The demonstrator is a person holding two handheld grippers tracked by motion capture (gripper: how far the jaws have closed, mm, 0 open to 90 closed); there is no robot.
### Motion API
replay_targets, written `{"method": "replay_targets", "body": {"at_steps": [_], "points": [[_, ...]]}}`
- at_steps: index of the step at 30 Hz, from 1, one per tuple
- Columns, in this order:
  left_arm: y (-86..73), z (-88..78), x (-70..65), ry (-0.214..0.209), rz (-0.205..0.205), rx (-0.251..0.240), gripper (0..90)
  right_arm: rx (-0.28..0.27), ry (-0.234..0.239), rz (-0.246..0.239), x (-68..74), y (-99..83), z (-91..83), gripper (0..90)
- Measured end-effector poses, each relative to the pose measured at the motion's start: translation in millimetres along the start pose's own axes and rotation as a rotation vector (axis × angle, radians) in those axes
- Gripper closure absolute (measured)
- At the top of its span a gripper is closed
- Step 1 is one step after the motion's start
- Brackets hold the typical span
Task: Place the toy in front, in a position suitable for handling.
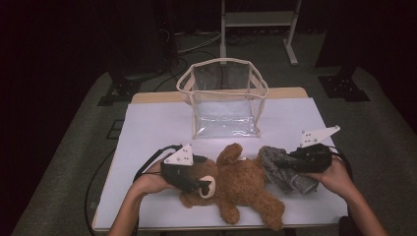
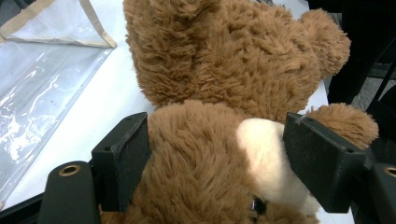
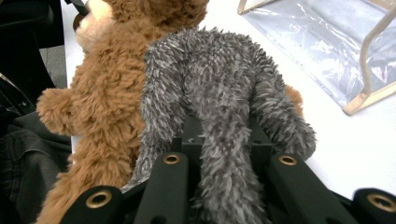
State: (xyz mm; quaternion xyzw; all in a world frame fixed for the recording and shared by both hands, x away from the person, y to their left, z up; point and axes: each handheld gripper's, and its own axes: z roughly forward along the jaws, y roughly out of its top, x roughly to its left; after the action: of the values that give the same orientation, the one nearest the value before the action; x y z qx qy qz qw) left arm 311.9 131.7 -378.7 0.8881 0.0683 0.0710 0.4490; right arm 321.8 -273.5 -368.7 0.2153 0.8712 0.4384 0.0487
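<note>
The left gripper (image 1: 200,185) stands with its jaws wide around the head of the brown plush teddy bear (image 1: 236,187), the pads at the fur on either side, though I cannot tell that they press. The right gripper (image 1: 290,160) is clamped on the grey shaggy plush cloth (image 1: 282,169), just beside the bear. Both lie along the near edge of the white worktop (image 1: 147,132). The clear plastic bag with beige trim (image 1: 223,98) at the far edge holds nothing, so packing seems barely begun.
</note>
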Motion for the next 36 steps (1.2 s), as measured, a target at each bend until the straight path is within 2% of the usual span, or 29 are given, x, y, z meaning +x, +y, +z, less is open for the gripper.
{"method": "replay_targets", "body": {"at_steps": [5, 9, 15, 22, 24, 26, 29, 33, 36], "points": [[0.6, 0.1, 0.3, 0.001, 0.003, 0.006, 23.3, -0.008, 0.019, 0.015, 6.5, -8.4, -0.5, 74.9], [1.2, 1.5, 0.3, 0.005, -0.001, 0.005, 23.3, -0.009, 0.050, -0.016, 18.0, -3.2, 5.5, 74.9], [1.4, 2.4, 0.1, 0.000, 0.001, 0.009, 23.7, -0.008, 0.097, -0.100, 31.5, 29.7, 26.2, 74.9], [1.8, 2.5, -0.4, -0.001, 0.005, 0.010, 23.8, -0.011, 0.122, -0.169, 31.6, 76.4, 59.5, 75.0], [2.0, 2.0, -0.5, 0.001, 0.012, 0.014, 23.8, 0.007, 0.129, -0.181, 29.8, 86.2, 70.1, 75.0], [1.8, 2.1, -0.9, 0.002, 0.012, 0.012, 23.8, 0.025, 0.133, -0.172, 26.2, 90.4, 80.3, 75.0], [1.5, 2.1, -0.4, 0.001, 0.010, 0.010, 23.8, 0.064, 0.134, -0.149, 19.9, 87.5, 90.9, 75.0], [2.4, 3.1, -0.9, 0.002, 0.009, 0.009, 23.8, 0.055, 0.141, -0.098, 9.9, 79.5, 88.7, 75.0], [2.2, 2.9, -1.0, 0.001, 0.010, 0.009, 23.8, 0.039, 0.129, -0.121, 13.9, 84.1, 82.7, 75.0]]}}
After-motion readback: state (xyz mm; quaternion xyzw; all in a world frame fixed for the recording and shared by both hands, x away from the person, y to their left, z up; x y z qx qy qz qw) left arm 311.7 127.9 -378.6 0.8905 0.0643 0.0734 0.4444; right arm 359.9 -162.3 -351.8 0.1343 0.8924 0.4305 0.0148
